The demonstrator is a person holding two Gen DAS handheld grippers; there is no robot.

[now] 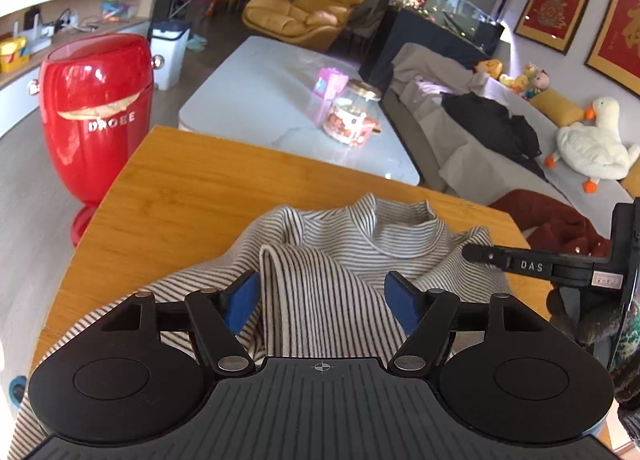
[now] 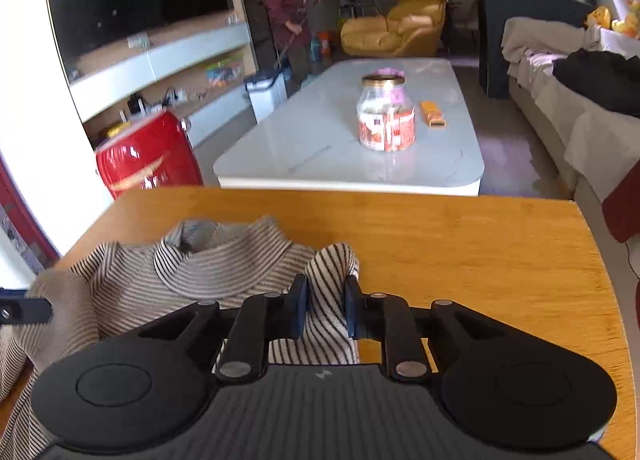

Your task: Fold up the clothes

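Left gripper (image 1: 322, 302), jaws spread wide, blue pads on either side of a raised fold of the striped shirt (image 1: 320, 260) without closing on it. Right gripper (image 2: 326, 306), jaws drawn close and clamped on a bunched edge of the same shirt (image 2: 224, 272), which rises between the pads; in the left wrist view this gripper (image 1: 472, 252) enters from the right, its finger tip on the shirt's shoulder.

The shirt lies crumpled on the wooden table (image 2: 460, 244), collar turned toward the table's far edge, body trailing over the near edge under both grippers. The table's right half is bare wood.

Beyond the wooden table's far edge stands a white low table (image 2: 304, 139) bearing a clear jar (image 2: 386, 119) with a gold lid and red label, an orange packet (image 2: 432, 113) just beside the jar, and a pink item (image 1: 330, 81) behind it. To the wooden table's left stands a red bin (image 1: 96, 115); behind that, a white bin (image 1: 170, 49) and wall shelving. To the wooden table's right runs a sofa (image 1: 500, 99) carrying a black garment (image 1: 492, 119), a plush goose (image 1: 592, 139) and small toys; a red garment (image 1: 560, 219) lies just off the table's right corner. Farther off, past the low table, are a yellow armchair (image 1: 312, 11), an aquarium (image 1: 448, 7) and a standing person (image 2: 290, 7) in a maroon top.
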